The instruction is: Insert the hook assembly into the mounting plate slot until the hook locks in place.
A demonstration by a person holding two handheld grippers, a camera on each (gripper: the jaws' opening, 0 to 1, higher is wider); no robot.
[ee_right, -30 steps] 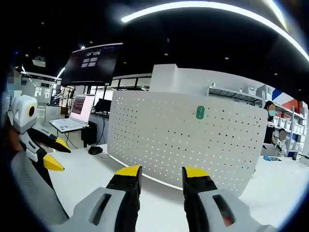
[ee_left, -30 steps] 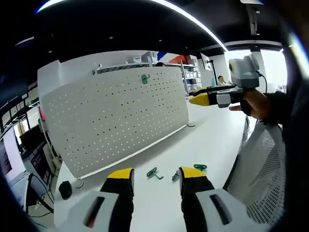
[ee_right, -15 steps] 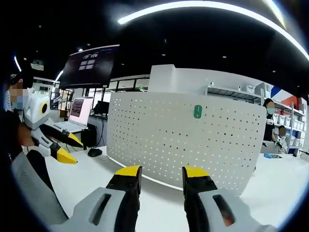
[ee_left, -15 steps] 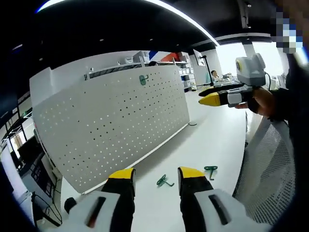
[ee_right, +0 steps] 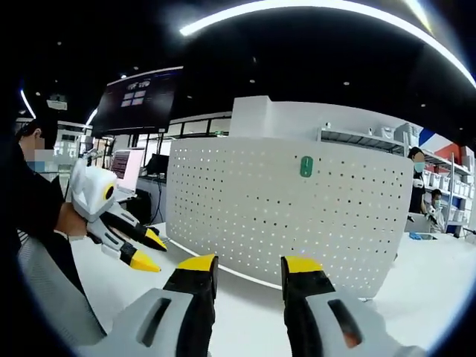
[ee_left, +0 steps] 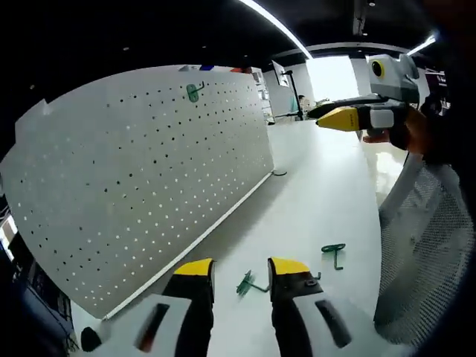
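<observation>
A white pegboard mounting plate [ee_left: 141,171] [ee_right: 290,208] stands upright on the white table [ee_left: 312,201]. One green hook [ee_left: 194,91] [ee_right: 306,166] hangs near the plate's top. Two more green hooks lie on the table: one [ee_left: 246,282] just ahead of my left gripper [ee_left: 242,271], between its jaws, and one [ee_left: 334,252] further right. My left gripper is open and empty, low over the table; it also appears in the right gripper view [ee_right: 141,249]. My right gripper [ee_right: 249,268] is open, empty, facing the plate from a distance; it appears in the left gripper view [ee_left: 338,117], held in a hand.
A mesh chair back [ee_left: 424,253] stands at the table's right edge. A black mouse [ee_left: 91,338] lies near the plate's left end. A laptop [ee_right: 123,167] and large screen [ee_right: 145,97] sit at the far left, shelving [ee_right: 372,141] behind the plate.
The left gripper has moved forward and down toward the table and plate; the hooks on the table look nearer. In the right gripper view the left gripper has moved further in.
</observation>
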